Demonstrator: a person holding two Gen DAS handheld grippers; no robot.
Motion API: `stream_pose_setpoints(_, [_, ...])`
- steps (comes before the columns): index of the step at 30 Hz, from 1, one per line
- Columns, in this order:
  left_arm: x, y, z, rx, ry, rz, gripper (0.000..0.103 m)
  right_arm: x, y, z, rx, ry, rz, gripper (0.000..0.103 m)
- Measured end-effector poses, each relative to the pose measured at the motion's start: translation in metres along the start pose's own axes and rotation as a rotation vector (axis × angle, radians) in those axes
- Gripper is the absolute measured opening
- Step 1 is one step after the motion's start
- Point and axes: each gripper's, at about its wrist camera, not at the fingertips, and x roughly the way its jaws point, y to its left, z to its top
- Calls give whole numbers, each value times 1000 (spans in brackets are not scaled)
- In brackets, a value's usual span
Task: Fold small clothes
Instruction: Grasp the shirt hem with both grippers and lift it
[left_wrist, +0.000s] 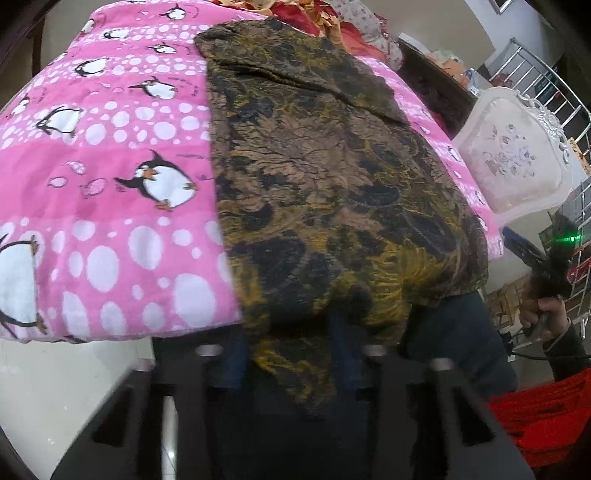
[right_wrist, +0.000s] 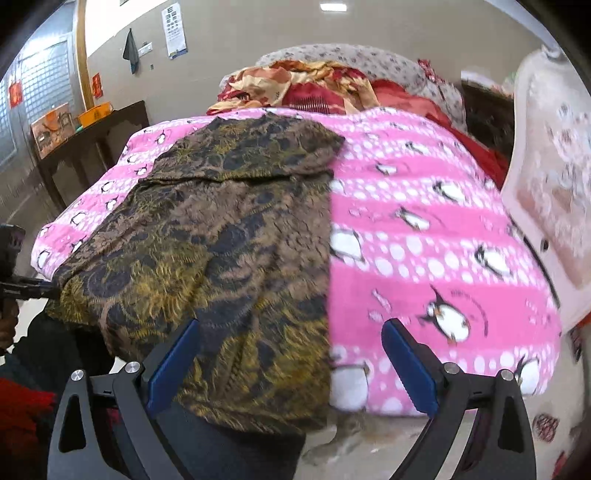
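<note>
Our left gripper (left_wrist: 291, 354) seems pressed onto the near hem of the brown-and-gold patterned garment (left_wrist: 325, 177), though blur hides its pads. The garment lies on the pink penguin blanket (right_wrist: 443, 229) for folding. Our right gripper (right_wrist: 291, 365) stands spread over the opposite hem corner.

A garment (right_wrist: 207, 240) patterned in brown, black and mustard swirls is being shown on a blanket (right_wrist: 443, 229) striped in pink, dotted white and printed with black-and-white penguins. Blue pads (right_wrist: 410, 365) are being carried by black tongs (right_wrist: 291, 354).
</note>
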Motion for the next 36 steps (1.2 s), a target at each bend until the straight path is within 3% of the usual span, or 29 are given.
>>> stream_pose_setpoints(1, [0,2,0,-14,3,-24,8,0,-4,-7,2,16,28,100])
stream_pose_setpoints(6, [-8,-17,-4,68,-29,46,5,-5,-9,-34,-15,-3,122,95])
stream_pose_setpoints(7, [-10,-18,-3,72,-39,46,5,-3,-11,-37,-8,-6,156,91])
stream_pose_setpoints(9, [-6,-14,-2,64,-36,44,6,6,-14,-41,8,7,195,72])
stream_pose_setpoints(11, [1,-12,-2,55,-23,55,6,16,-17,-42,21,21,228,63])
stream_pose_setpoints(14, [4,-14,-2,64,-23,75,9,28,-27,-41,34,16,199,62])
stream_pose_setpoints(18, [-2,-12,-3,27,-34,59,6,35,-40,-42,66,51,323,61])
stream_pose_setpoints(19, [-7,-13,-4,21,-48,49,5,32,-43,-41,82,61,392,51])
stream_pose_setpoints(20, [-13,-15,-4,27,-61,47,4,31,-46,-41,103,79,507,22])
stream_pose_setpoints(21, [-18,-17,-4,35,-72,49,4,28,-46,-41,96,78,544,17])
stream_pose_setpoints(24, [-27,-20,1,55,-94,35,4,35,-55,-39,103,81,500,17])
stream_pose_setpoints(27, [-22,-20,6,57,-80,29,5,49,-61,-38,134,91,532,17])
stream_pose_setpoints(29, [-18,-21,7,60,-76,30,10,52,-56,-38,123,105,600,19])
stream_pose_setpoints(33, [-15,-23,9,63,-88,4,31,56,-61,-39,145,103,611,19])
stream_pose_setpoints(36, [-9,-21,11,52,-82,-7,31,60,-57,-41,126,106,615,19])
